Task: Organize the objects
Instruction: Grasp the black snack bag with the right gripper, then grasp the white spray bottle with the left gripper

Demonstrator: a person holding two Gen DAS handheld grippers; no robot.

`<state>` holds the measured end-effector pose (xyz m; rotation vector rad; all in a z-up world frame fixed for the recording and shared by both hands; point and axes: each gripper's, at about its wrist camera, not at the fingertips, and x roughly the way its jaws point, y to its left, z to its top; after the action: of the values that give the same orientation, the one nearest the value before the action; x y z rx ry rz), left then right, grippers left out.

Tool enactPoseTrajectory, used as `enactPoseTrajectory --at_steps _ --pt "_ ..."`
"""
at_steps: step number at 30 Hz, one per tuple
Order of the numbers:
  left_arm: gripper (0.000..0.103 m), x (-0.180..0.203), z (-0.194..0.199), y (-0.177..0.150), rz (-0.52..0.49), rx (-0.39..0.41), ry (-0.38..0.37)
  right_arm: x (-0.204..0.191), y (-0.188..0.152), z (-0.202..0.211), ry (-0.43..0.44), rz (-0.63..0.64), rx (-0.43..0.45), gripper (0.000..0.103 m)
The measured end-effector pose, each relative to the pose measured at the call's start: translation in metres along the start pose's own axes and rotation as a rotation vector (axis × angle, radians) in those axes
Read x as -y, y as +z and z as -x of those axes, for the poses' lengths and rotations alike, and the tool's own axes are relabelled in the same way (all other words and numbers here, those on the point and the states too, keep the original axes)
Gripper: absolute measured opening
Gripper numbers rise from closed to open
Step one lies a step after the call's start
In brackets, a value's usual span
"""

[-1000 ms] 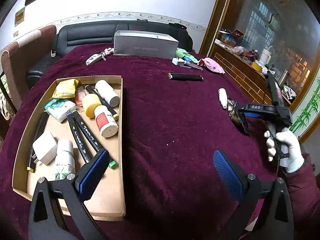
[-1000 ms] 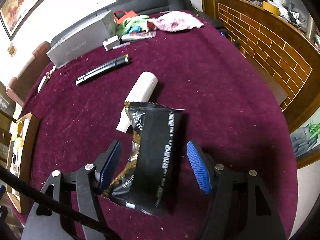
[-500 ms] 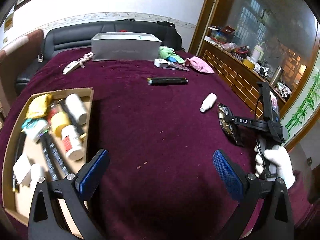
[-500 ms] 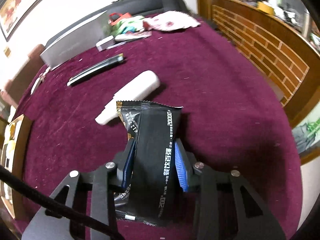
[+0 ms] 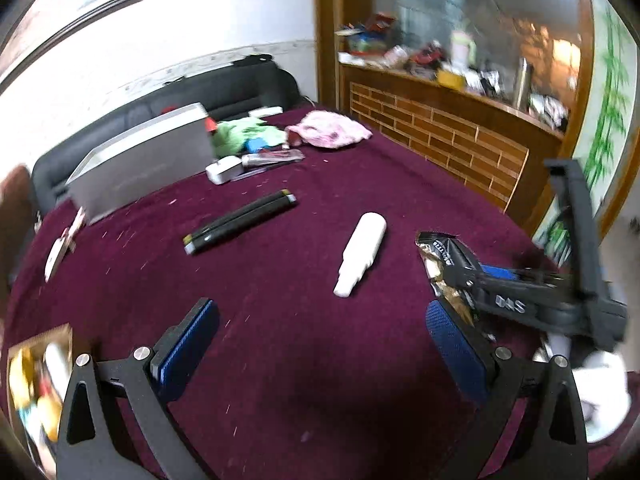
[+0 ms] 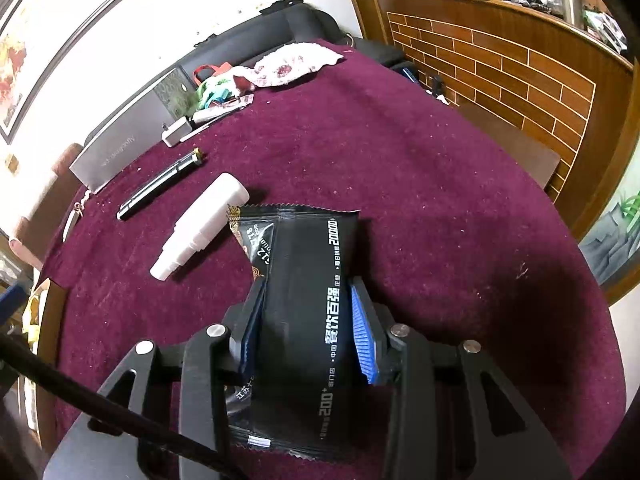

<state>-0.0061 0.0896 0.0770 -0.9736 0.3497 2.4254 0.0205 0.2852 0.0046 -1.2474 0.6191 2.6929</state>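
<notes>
My right gripper (image 6: pixel 306 324) is shut on a black snack packet (image 6: pixel 308 264) and holds it just above the maroon tablecloth (image 6: pixel 420 184); the packet also shows in the left wrist view (image 5: pixel 444 256). A white bottle (image 6: pixel 200 226) lies on its side just left of the packet and shows in the left wrist view too (image 5: pixel 362 258). My left gripper (image 5: pixel 320 344) is open and empty, low over the cloth, short of the bottle. A cardboard tray (image 5: pixel 40 376) of sorted items shows blurred at the lower left.
A black pen-like stick (image 5: pixel 240 220) lies beyond the bottle. A grey box (image 5: pixel 140 168), a white adapter (image 5: pixel 224 170), green and pink cloths (image 5: pixel 332 130) sit at the back. A brick-fronted wooden counter (image 5: pixel 460 140) borders the right side.
My right gripper closed on the black packet and lifted it slightly. My left gripper swung right, away from the tray, toward the white bottle.
</notes>
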Motion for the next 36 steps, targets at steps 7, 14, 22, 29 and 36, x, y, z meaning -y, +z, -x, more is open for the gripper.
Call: enactPoseTrajectory --at_steps 7,14,22,29,36 --pt "0.100 0.025 -0.054 0.022 -0.101 -0.067 -0.001 0.005 0.000 -0.001 0.030 -0.019 -0.005 0.038" --pt "0.097 0.028 -0.092 0.039 -0.134 -0.113 -0.065 0.012 0.001 0.000 0.063 -0.055 -0.011 0.038" --pt "0.097 0.027 -0.123 0.049 -0.132 -0.183 -0.120 0.012 0.003 0.000 0.069 -0.059 -0.013 0.038" --pt "0.097 0.030 -0.149 0.043 -0.092 -0.251 -0.123 0.011 0.002 0.000 0.068 -0.054 -0.013 0.041" --pt "0.099 0.033 -0.155 0.047 -0.073 -0.231 -0.105 0.010 0.001 0.000 0.070 -0.051 -0.013 0.044"
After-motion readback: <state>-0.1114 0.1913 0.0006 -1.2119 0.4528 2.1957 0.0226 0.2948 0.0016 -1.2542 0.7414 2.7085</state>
